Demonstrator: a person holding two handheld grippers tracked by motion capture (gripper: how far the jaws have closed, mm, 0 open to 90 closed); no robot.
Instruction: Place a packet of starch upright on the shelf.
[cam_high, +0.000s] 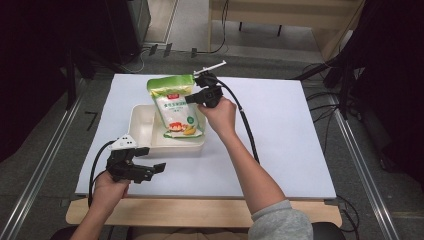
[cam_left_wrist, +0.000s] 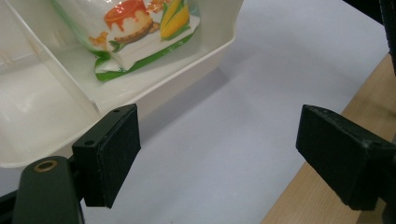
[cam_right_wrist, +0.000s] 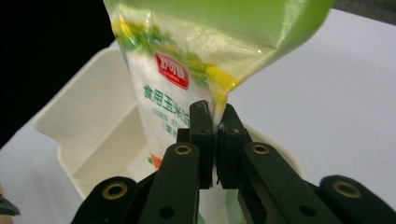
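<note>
Right gripper (cam_right_wrist: 215, 122) pinches bag (cam_right_wrist: 187, 60) edge; left gripper (cam_left_wrist: 219, 154) agape.

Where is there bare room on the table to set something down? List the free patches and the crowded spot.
Free: the white tabletop right of the cream tray, between it and the right edge; the near strip between the tray and the wooden edge, beside the open left gripper. Crowded: the tray's right compartment, where the right gripper holds the green pouch.

Glossy plastic pouch (cam_high: 174, 105); smooth cream plastic tray (cam_high: 142, 120); matt white sheet (cam_high: 280, 135) over pale wood counter (cam_high: 200, 212); matt black jaws.
</note>
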